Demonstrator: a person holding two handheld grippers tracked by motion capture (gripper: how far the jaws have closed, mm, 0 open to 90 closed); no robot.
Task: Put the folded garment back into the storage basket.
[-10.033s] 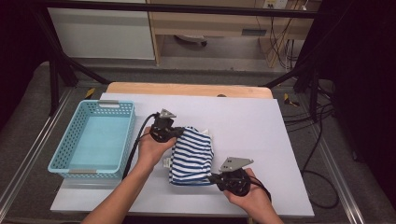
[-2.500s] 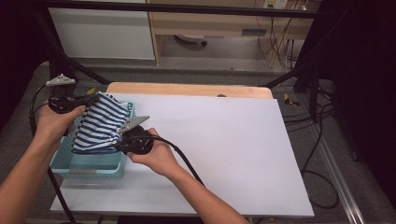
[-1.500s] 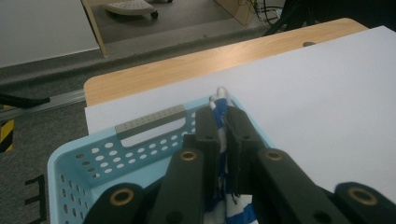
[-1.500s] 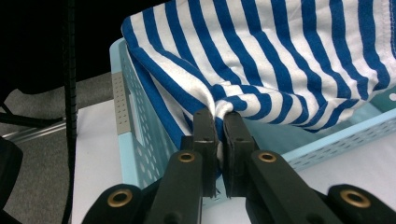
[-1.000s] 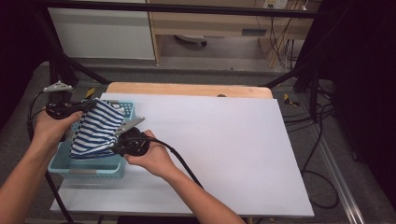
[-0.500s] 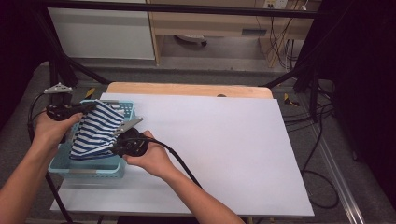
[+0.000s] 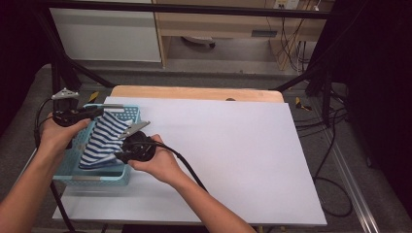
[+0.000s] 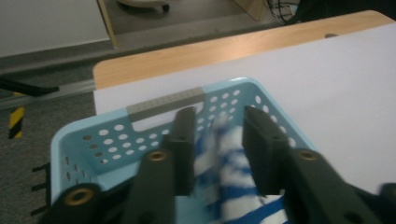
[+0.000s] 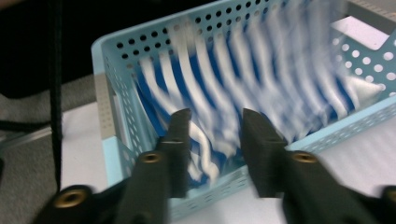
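Striped cloth (image 7: pixel 104 138) lies in the blue basket (image 7: pixel 90 177) at the 9 o'clock edge of the surface (image 7: pixel 233 145), long axis running roughly 7 to 1 o'clock, the far end draped up toward the basket's far wall. Both tools are parted: the left tool (image 8: pixel 219 144) straddles cloth without pinching it, the right tool (image 9: pixel 215 140) likewise. Judgement: to finish well, lift both straight up so no fold snags and the cloth settles flat inside the rim.

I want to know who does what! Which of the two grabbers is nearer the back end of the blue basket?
The left gripper. It sits at the far end of the basket, while the right gripper is beside its table-side wall, nearer the person.
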